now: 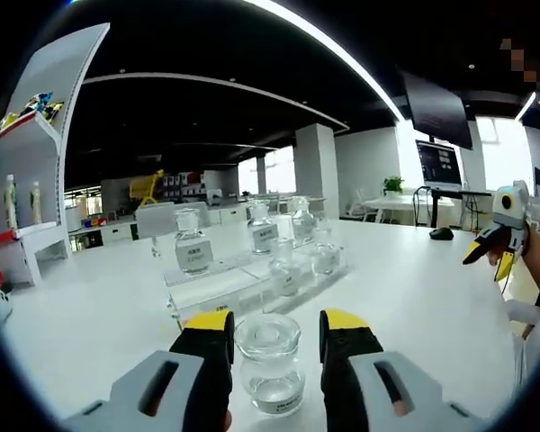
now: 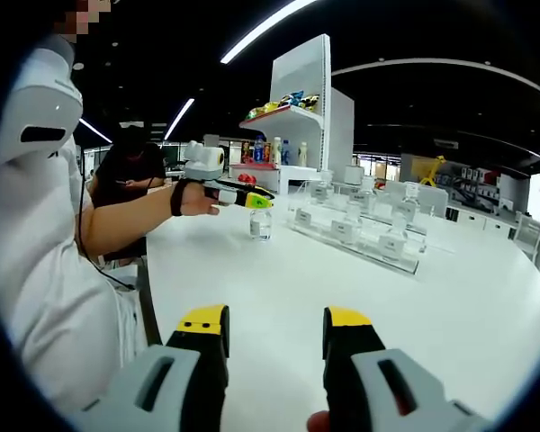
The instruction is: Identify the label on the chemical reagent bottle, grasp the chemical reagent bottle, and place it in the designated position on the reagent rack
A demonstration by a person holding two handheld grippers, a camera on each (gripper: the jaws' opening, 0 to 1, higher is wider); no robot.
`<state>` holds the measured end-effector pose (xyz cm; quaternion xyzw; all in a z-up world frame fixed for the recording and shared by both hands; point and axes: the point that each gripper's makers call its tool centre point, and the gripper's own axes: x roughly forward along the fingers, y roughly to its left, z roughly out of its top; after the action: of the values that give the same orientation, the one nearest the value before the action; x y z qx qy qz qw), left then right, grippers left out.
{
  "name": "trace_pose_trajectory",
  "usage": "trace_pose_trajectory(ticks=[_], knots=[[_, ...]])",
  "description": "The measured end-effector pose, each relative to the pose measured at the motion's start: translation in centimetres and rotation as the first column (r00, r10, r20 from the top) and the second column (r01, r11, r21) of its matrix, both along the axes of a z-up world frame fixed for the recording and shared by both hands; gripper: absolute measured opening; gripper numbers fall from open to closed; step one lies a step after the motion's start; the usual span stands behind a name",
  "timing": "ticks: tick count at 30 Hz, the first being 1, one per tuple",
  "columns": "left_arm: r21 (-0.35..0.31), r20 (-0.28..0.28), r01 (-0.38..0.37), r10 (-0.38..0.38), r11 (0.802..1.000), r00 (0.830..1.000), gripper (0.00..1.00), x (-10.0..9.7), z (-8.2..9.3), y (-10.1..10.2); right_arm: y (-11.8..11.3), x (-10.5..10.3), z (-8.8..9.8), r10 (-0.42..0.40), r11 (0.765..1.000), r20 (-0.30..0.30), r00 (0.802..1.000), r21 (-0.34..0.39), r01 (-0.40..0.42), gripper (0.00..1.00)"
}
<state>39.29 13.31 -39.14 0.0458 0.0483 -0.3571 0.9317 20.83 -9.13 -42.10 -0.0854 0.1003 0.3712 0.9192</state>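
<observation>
My left gripper (image 1: 275, 335) brackets the glass reagent bottle (image 1: 269, 362) on the white tabletop (image 1: 414, 297), jaws wide on either side, not yet closed. The bottle stands upright, stopper up, just before the clear reagent rack (image 1: 252, 279). Next I judge: close, lift, seat it. My right gripper (image 2: 275, 328) hovers open, empty.

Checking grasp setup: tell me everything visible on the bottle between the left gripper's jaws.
The reagent bottle is clear glass with a round glass stopper and a white label low on its front, text too small to read. It stands upright on the white table, in front of the clear rack. The left gripper has a jaw on either side of it; contact cannot be judged.
</observation>
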Motion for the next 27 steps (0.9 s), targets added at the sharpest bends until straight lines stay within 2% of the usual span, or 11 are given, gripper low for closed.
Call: trace_pose_trajectory(ticks=[11,15,27], knots=[[0.043,-0.012,-0.010,0.011,0.999,1.000,0.35,0.4,-1.2,0.5,0.1,0.0,-0.1,0.000,1.000,-0.002,1.000,-0.006,0.000,0.40],[0.044,-0.017,-0.007,0.008,0.999,1.000,0.31,0.4,-1.5,0.5,0.0,0.0,-0.1,-0.002,1.000,-0.003,1.000,-0.005,0.002,0.40],[0.037,-0.034,0.005,-0.004,0.999,0.999,0.27,0.4,-1.9,0.4,0.0,0.1,0.1,0.000,1.000,-0.001,1.000,-0.009,0.000,0.40]])
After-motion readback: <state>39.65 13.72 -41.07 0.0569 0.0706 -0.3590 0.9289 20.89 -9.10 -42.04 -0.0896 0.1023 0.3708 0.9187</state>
